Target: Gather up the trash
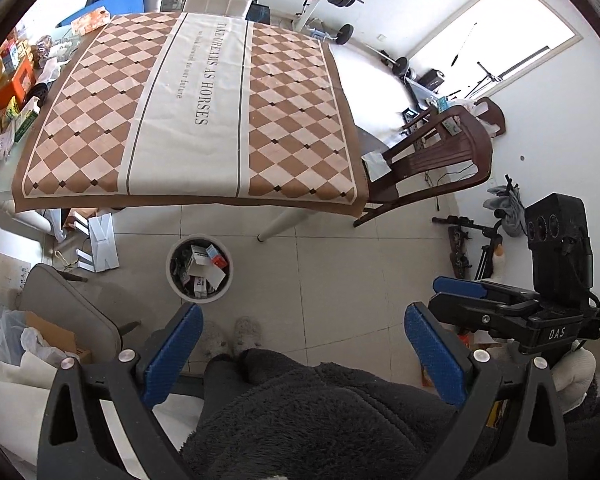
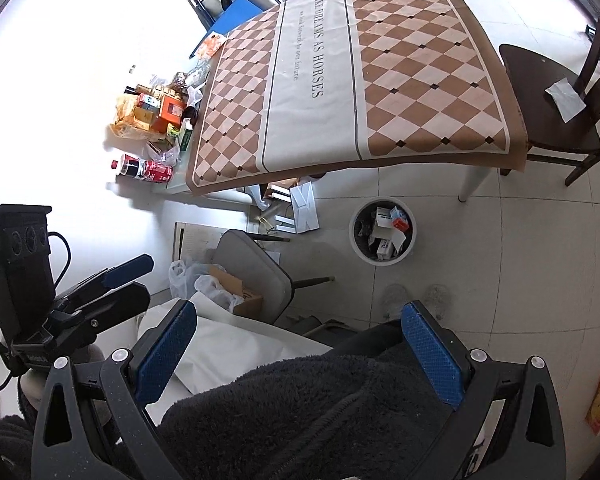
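A round white trash bin (image 1: 199, 267) holding several boxes and papers stands on the floor in front of the table; it also shows in the right wrist view (image 2: 383, 232). The table carries a checkered cloth (image 1: 196, 112) (image 2: 340, 80). My left gripper (image 1: 302, 354) is open and empty, held high above the floor over a dark fleece garment. My right gripper (image 2: 298, 354) is open and empty too. The right gripper shows in the left wrist view (image 1: 456, 294), the left gripper in the right wrist view (image 2: 130, 276).
Boxes, packets and a red can (image 2: 158, 170) crowd the table's left edge (image 1: 4, 92). A brown chair (image 1: 432, 160) stands at the right with a white paper (image 2: 564, 94) on its seat. A grey chair (image 2: 256, 276) and a cardboard box with bags (image 2: 228, 288) stand at left.
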